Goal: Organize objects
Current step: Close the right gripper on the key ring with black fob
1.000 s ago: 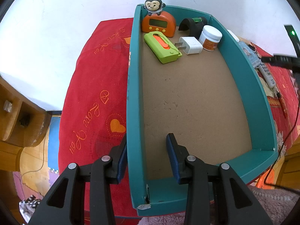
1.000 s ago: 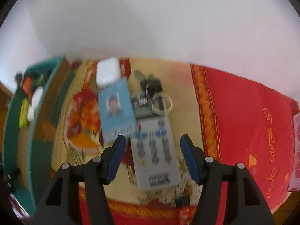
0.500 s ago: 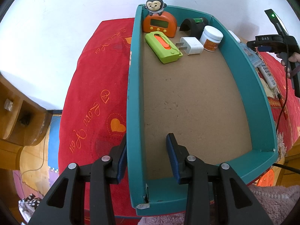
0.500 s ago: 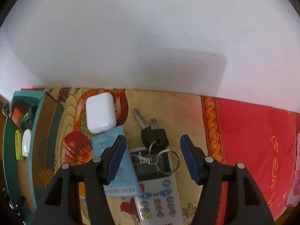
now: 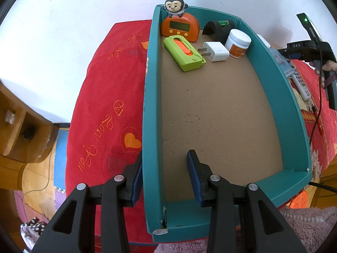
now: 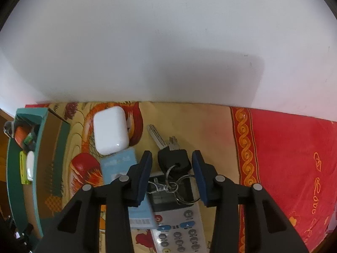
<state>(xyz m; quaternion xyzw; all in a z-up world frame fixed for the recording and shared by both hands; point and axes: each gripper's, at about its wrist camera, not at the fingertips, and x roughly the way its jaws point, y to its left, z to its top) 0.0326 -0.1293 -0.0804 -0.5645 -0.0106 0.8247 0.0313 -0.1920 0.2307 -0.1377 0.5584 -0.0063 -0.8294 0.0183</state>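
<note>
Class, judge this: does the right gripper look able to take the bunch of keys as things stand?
Probably yes. The right gripper is open, its fingers either side of the keys, which lie uncovered on top of the remote; nothing blocks them.

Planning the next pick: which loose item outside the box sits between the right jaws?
The keys, unlike the white case and card further left.
</note>
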